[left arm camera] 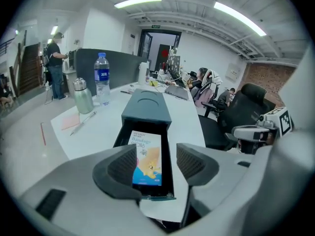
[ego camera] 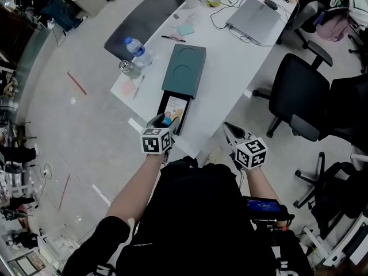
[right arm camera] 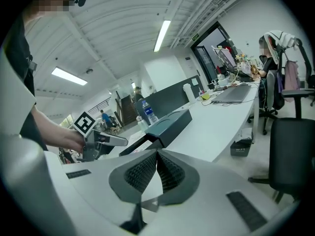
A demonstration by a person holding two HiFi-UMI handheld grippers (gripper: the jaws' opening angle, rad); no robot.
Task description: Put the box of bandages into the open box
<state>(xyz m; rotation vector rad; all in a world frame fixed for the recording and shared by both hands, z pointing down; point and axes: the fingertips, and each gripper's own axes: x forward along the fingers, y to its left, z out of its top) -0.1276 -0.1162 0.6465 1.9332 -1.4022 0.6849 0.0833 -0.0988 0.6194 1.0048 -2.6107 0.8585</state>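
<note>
Nearest the box, the left gripper [left arm camera: 156,163] hung just above its pulled-out tray [left arm camera: 168,146]. Its jaws stood apart with nothing pressed between the pads. The bandages [left arm camera: 146,159] showed through the gap, lying flat in the tray below. So the carton seemed delivered, and the step in hand looked like getting clear of it.

To do that well, the jaws should stay parted and rise straight off, so no pad drags the carton's edge or knocks the tray wall. The carton filled most of the tray's width, so any sideways drift low down could tip it up against a side.

The right gripper [right arm camera: 156,168] was off to the box's right at the table [ego camera: 230,68] edge. Its jaws were closed together on nothing, and it was best kept out of the way.

The bandages were a slim, flat carton, white at the top with blue print. Lower down it was orange and blue, with a cartoon figure. It looked light and stiff, and it lay face up, lengthwise in the tray.

Beyond it sat the box's dark-green sleeve [left arm camera: 146,107]. Left of that stood a steel flask [left arm camera: 82,96] and a water bottle [left arm camera: 102,77].
</note>
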